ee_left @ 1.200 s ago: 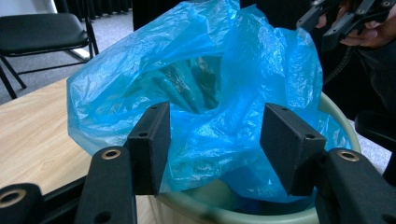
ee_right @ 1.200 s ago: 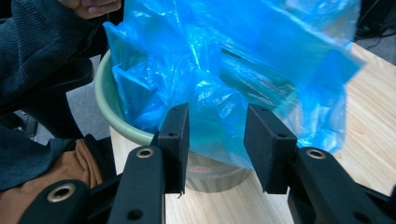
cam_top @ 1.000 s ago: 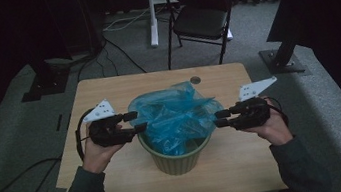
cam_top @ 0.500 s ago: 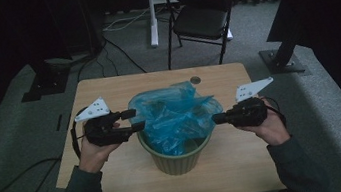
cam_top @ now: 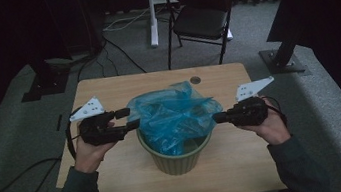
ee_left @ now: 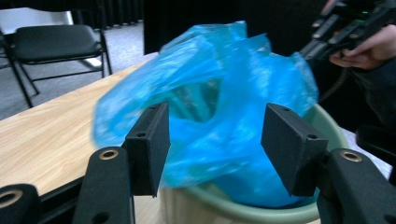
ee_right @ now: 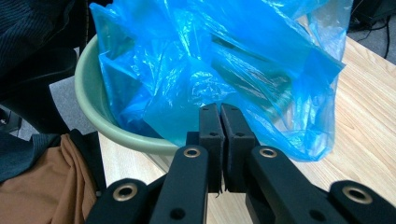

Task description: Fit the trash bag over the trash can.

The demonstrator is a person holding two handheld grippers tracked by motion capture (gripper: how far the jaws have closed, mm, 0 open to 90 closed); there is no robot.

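Note:
A green round bin (cam_top: 177,158) stands in the middle of the wooden table (cam_top: 107,92). A crumpled blue plastic bag (cam_top: 174,115) sits in it and puffs up over its rim. Just left of the bag, level with the bin's rim, my left gripper (cam_top: 129,119) is open. In the left gripper view the left gripper (ee_left: 215,140) has its jaws wide apart, with the bag (ee_left: 224,84) close ahead. My right gripper (cam_top: 216,118) is at the bag's right edge. In the right gripper view the right gripper (ee_right: 219,114) has its jaws pressed together on the film of the bag (ee_right: 224,60).
A black folding chair (cam_top: 200,18) stands on the grey floor beyond the table's far edge. A round cable hole (cam_top: 195,80) sits near the table's far side. Cables trail over the floor at left. The person's forearms reach in from the near edge.
My left gripper has drifted slightly left, its jaws still open. The right gripper has stayed at the bag's right edge. The bag has barely shifted.

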